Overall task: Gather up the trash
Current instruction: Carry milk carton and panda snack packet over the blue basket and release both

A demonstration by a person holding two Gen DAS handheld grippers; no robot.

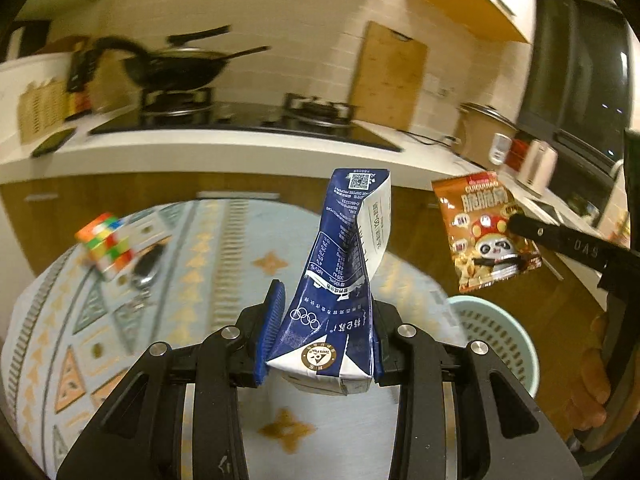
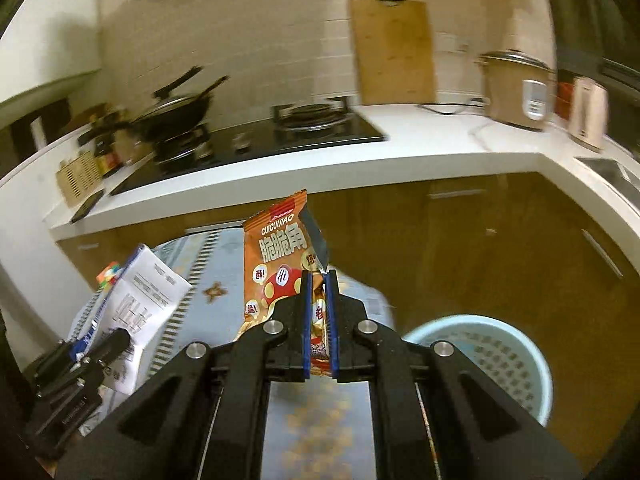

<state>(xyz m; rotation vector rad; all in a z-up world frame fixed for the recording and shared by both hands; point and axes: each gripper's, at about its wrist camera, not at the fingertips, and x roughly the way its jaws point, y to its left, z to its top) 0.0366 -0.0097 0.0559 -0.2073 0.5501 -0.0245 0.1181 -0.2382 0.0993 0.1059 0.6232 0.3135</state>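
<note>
A crushed milk carton [image 1: 340,280] is clamped near its base by the left tongs [image 1: 320,336]; a light, crinkly snack packet [image 2: 280,256] is pinched low by the right tongs [image 2: 319,320], above the surface [image 1: 120,340], near the basket [image 2: 500,356].

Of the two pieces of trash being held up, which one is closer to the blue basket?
The orange snack bag, pinched in the right hand-held gripper. It hangs beside the basket; the blue milk carton in the left hand-held gripper is over the table.
</note>
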